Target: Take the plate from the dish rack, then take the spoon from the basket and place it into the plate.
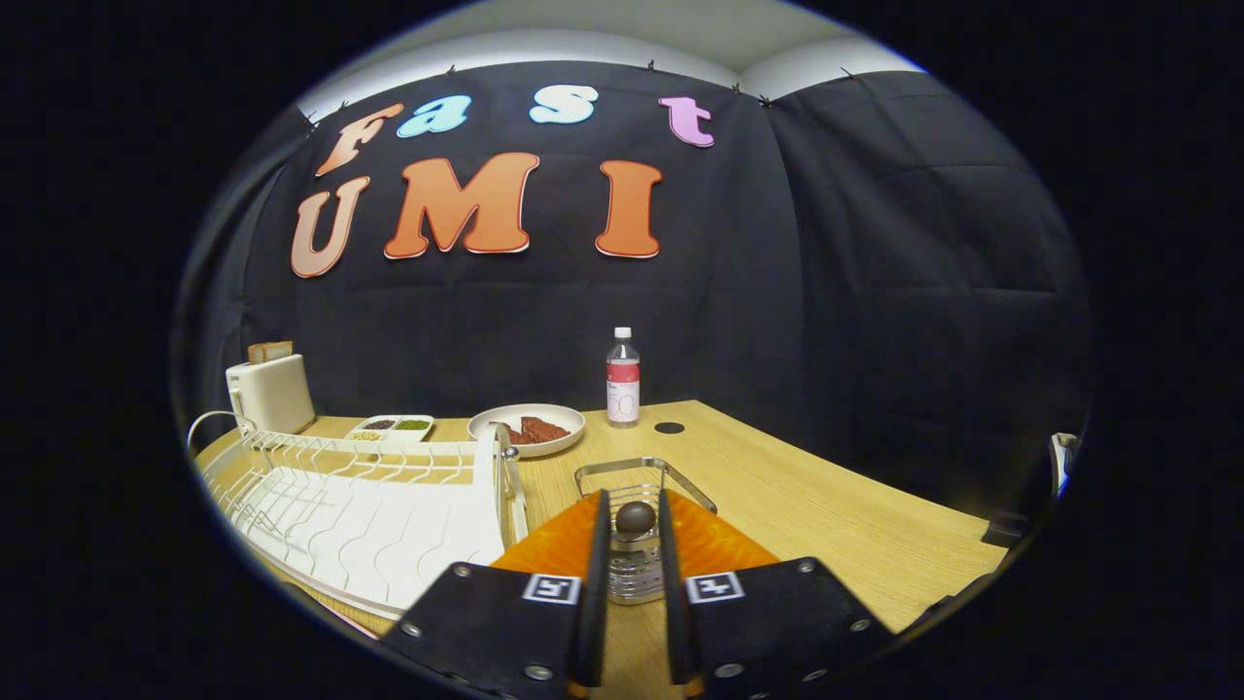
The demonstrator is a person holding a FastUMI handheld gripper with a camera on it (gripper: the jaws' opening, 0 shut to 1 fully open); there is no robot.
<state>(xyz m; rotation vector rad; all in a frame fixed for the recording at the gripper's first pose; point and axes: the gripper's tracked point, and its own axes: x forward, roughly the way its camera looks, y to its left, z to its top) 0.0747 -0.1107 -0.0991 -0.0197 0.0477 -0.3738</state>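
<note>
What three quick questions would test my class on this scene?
1. True or false: the orange plate stands in the rack.
2. What sits between the gripper fingers? A bottle; B dark knob; C toaster.
3. Fill in: the bottle stands beyond the wire ____.
Key: 1 false, it lies beside the rack, under the fingers; 2 B, the knob; 3 basket.
</note>
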